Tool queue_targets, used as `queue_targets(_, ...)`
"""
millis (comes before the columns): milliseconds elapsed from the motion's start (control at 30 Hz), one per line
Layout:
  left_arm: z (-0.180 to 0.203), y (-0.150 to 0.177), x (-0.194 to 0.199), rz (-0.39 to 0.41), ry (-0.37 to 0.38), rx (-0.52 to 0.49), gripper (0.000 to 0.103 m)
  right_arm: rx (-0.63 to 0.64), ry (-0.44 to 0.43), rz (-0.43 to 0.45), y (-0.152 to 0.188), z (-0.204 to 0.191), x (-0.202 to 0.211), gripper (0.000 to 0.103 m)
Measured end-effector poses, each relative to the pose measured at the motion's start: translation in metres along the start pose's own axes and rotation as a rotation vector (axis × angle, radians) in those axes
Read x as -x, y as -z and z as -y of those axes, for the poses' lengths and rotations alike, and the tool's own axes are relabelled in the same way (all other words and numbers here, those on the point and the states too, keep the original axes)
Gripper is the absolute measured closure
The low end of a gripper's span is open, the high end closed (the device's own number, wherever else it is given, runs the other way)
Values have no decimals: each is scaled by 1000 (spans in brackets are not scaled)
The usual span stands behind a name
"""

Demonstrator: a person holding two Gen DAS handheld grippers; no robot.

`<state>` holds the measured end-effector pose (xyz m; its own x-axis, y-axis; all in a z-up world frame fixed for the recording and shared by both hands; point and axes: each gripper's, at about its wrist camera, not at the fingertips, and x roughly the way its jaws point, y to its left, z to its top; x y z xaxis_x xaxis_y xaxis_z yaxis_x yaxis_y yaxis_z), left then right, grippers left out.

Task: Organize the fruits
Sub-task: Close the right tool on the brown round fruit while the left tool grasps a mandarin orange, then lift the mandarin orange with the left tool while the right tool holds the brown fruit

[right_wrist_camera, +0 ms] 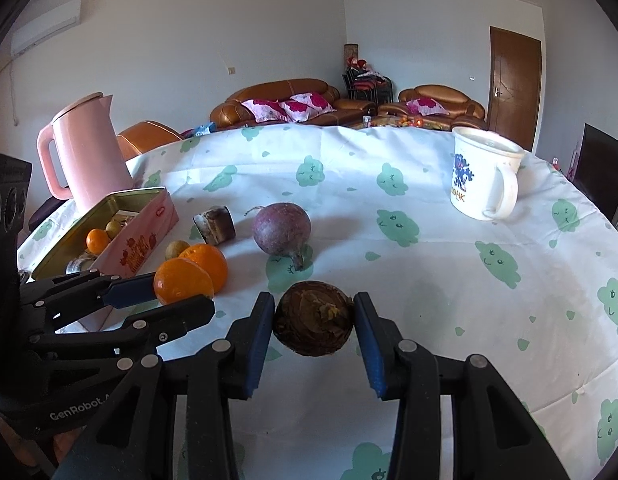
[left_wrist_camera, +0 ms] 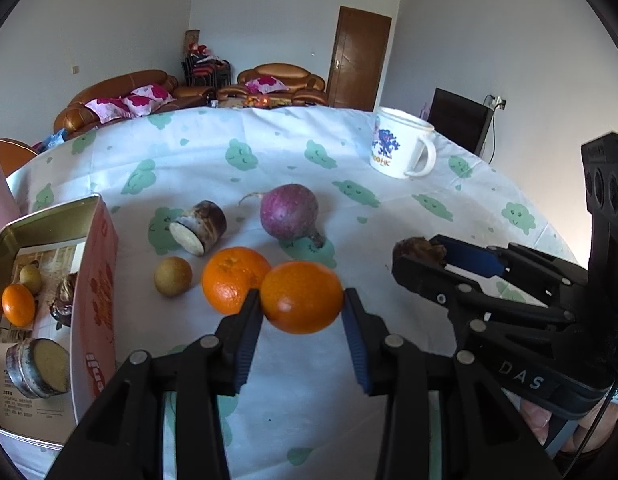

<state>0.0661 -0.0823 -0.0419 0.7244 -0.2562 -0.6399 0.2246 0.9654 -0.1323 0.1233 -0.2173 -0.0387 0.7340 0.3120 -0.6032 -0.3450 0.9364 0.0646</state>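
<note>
Left wrist view: my left tongs pinched an orange, right tongs pinched a brown bulb, both likely bound for the tin.

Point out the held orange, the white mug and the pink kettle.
held orange (left_wrist_camera: 301,298), left wrist view, middle of its peel.
white mug (right_wrist_camera: 479,176), right wrist view, side wall.
pink kettle (right_wrist_camera: 91,152), right wrist view, body.
</note>
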Motion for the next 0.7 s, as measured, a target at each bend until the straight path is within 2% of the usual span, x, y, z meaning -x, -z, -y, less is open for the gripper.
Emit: queue_targets(700,4,2,16,83,-51,-22,61,26,-17,78,2,-5,16,60)
